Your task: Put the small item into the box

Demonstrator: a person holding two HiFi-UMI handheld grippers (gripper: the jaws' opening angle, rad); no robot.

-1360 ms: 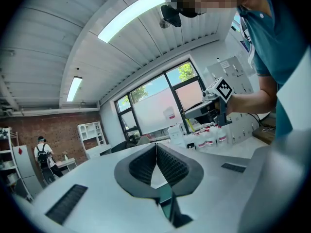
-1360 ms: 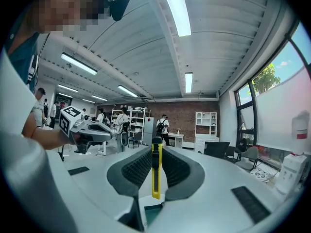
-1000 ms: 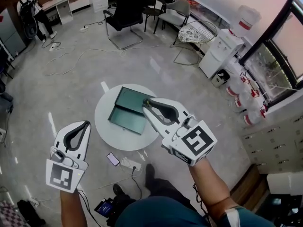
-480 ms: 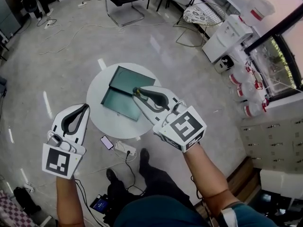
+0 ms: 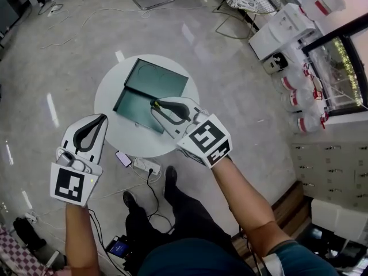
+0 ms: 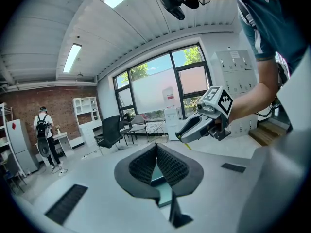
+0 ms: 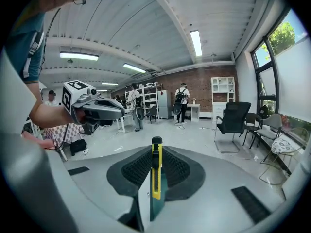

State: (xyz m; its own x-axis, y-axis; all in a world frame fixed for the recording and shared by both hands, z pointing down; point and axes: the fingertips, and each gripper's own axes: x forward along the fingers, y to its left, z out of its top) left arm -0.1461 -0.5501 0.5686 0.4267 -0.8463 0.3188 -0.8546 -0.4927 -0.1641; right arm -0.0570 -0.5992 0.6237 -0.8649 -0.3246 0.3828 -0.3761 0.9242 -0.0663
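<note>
I am clamping my right hand-held gripper (image 5: 156, 104) shut on the small item, a yellow utility knife (image 7: 156, 171). The knife is sitting on edge between the ribbed pads (image 7: 177, 168). Its long axis is running along the jaws, and its black end is poking out past the tips, pointing away from me.

In the head view that end is lying over the near half of the open dark green box (image 5: 150, 82), aimed up and to the left. I cannot tell whether it is touching the box. The box is lying flat, both halves spread open, on the round white counter (image 5: 106, 89).

My left hand-held gripper (image 5: 102, 119) is hanging off the counter's near left edge, over the floor, with its jaws pressed together, well apart from the box.
</note>
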